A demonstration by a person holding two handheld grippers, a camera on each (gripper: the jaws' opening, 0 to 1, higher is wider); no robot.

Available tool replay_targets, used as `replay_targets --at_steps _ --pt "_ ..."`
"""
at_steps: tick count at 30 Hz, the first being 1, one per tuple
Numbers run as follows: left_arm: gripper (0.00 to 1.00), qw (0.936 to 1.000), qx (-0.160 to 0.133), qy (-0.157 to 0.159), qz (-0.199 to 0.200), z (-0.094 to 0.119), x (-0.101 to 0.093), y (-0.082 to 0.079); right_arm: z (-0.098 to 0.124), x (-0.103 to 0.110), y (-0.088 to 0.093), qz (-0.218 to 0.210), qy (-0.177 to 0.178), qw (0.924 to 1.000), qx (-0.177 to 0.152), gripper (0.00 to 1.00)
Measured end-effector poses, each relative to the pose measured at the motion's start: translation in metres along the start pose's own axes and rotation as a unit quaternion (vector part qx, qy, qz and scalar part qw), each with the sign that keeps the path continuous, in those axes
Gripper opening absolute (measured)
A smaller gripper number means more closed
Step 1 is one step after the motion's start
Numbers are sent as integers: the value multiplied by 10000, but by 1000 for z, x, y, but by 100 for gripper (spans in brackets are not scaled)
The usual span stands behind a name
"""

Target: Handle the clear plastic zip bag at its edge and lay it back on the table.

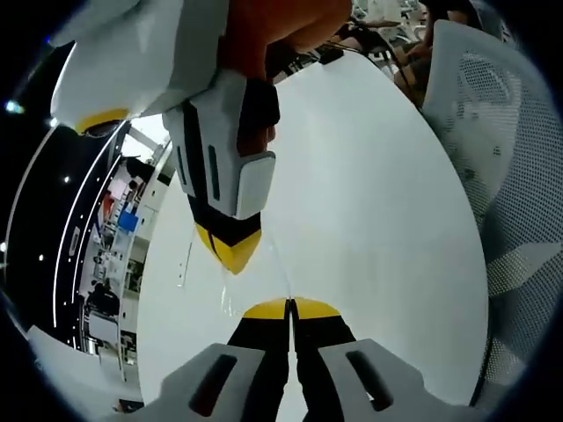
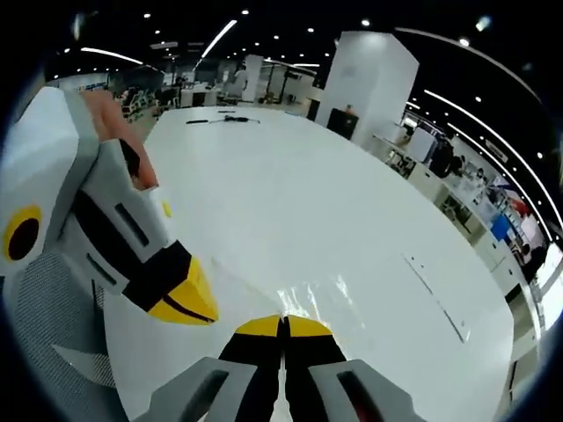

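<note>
The clear plastic zip bag (image 1: 251,280) hangs as a thin, glossy film just above the white table (image 1: 378,202), stretched between my two grippers. My left gripper (image 1: 290,309) has its yellow tips pressed together on the bag's near edge. From above, the right gripper (image 1: 230,251) reaches in, also closed on the film. In the right gripper view the bag (image 2: 318,294) glints ahead of my right gripper (image 2: 283,326), whose tips pinch its edge. The left gripper (image 2: 188,303) comes in from the left, tips together.
A white mesh chair (image 1: 506,176) stands at the table's side, also seen as the chair (image 2: 53,338). Small dark items (image 2: 222,120) lie at the table's far end (image 2: 290,176). A white pillar (image 2: 369,79) and office desks stand beyond. An orange sleeve (image 1: 286,26) shows.
</note>
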State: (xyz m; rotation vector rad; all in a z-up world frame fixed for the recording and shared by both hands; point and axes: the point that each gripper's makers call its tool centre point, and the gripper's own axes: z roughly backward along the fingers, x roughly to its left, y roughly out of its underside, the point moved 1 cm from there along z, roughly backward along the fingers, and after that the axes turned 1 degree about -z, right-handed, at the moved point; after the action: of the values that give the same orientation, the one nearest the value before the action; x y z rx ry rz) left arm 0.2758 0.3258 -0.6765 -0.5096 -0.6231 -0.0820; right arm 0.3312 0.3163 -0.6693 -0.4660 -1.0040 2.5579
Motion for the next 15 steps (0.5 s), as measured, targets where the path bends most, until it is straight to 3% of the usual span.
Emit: replay_targets --at_steps 8,15 --pt "0 9999 -30 119 -15 0 -17 -1 2 0 6 -380 3 9992 -80 0" --pt "0 9997 -52 209 -64 2 -30 -1 1 0 9 -403 8 9992 -77 0"
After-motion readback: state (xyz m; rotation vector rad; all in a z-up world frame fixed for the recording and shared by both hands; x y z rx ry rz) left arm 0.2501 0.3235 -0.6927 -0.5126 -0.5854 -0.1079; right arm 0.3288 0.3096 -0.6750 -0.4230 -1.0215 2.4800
